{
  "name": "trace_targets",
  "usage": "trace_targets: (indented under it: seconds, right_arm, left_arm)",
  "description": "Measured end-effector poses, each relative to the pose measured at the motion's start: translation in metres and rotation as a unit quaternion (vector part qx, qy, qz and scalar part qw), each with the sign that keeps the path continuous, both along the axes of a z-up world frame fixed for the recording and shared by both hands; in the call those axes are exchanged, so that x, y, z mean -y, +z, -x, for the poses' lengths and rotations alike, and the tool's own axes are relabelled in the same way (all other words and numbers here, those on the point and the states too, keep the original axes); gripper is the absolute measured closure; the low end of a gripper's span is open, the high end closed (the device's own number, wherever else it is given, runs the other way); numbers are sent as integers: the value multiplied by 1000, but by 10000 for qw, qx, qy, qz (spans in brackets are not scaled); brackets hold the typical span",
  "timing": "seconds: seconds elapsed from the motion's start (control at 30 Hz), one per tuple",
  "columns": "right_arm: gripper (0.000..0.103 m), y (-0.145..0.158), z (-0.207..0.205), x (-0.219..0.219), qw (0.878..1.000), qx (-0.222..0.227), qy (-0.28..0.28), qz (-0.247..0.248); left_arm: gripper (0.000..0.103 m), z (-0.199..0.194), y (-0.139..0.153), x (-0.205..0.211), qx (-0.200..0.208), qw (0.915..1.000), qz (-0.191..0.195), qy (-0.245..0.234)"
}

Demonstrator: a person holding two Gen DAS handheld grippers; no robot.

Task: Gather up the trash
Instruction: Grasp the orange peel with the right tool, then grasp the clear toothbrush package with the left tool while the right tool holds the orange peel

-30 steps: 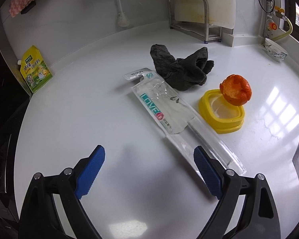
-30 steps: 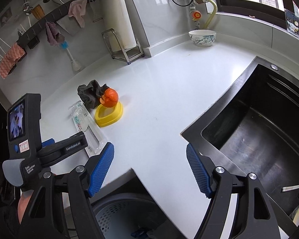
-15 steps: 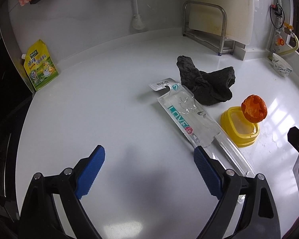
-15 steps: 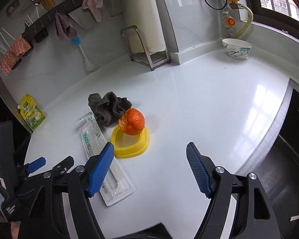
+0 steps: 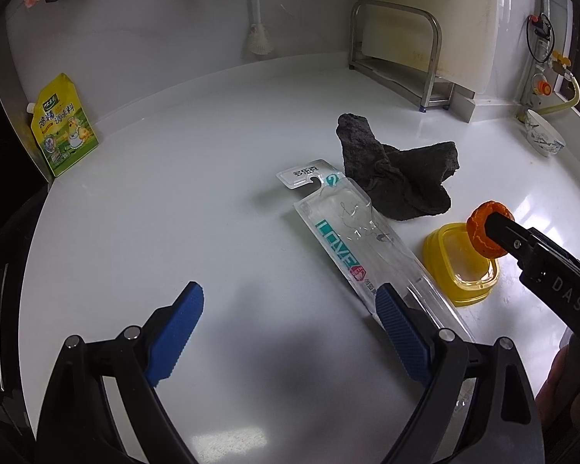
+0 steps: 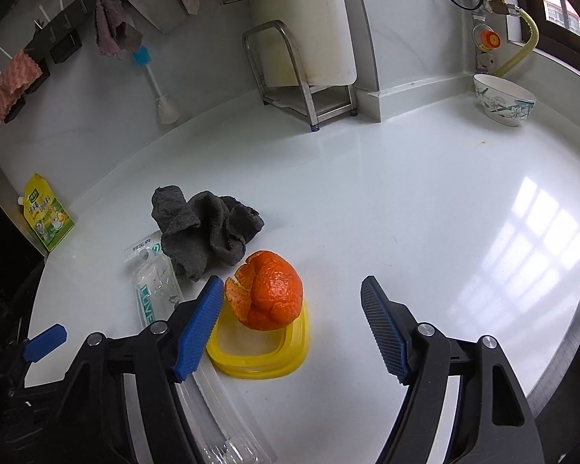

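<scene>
Right gripper closing in on the orange peel; left gripper idle over the white countertop.

Left wrist view: the left gripper [image 5: 290, 328] stands spread and empty above bare countertop [image 5: 135, 232], its right finger over the near end of the clear plastic toothbrush package [image 5: 352, 239], presumably waiting its turn.
Right wrist view: the right gripper [image 6: 292, 311], jaws wide and just narrowing, brackets the hollow orange peel [image 6: 268, 290] perched on the yellow plastic lid [image 6: 259, 352] mid-surface beside the crumpled grey cloth [image 6: 205, 232]; left pad just beside it, right pad apart.
</scene>
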State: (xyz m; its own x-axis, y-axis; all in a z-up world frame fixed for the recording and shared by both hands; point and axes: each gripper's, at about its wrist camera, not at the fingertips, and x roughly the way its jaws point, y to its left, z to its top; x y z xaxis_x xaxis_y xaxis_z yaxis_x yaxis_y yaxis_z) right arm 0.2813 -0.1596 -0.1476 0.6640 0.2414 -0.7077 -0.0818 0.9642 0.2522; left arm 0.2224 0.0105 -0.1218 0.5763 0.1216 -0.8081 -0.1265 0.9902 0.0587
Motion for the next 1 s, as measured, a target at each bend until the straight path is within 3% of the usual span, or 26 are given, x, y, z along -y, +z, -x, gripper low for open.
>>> trace_targets:
  seconds: [0.17, 0.27, 0.57, 1.0]
  right_arm:
    - [77, 1, -3, -5, 9998, -40, 217, -11]
    - [85, 5, -3, -7, 9995, 52, 319, -28]
    - [89, 20, 9, 22, 9993, 284, -59, -249]
    - [89, 20, 26, 46, 9982, 333, -337, -359]
  left_arm:
    - [14, -4, -3, 1, -78, 9998, 154, 57]
    - [14, -7, -4, 5, -107, 9997, 194, 55]
    - [14, -22, -8, 23, -224, 9987, 443, 146]
    - [14, -35, -26, 47, -459, 9983, 343, 133]
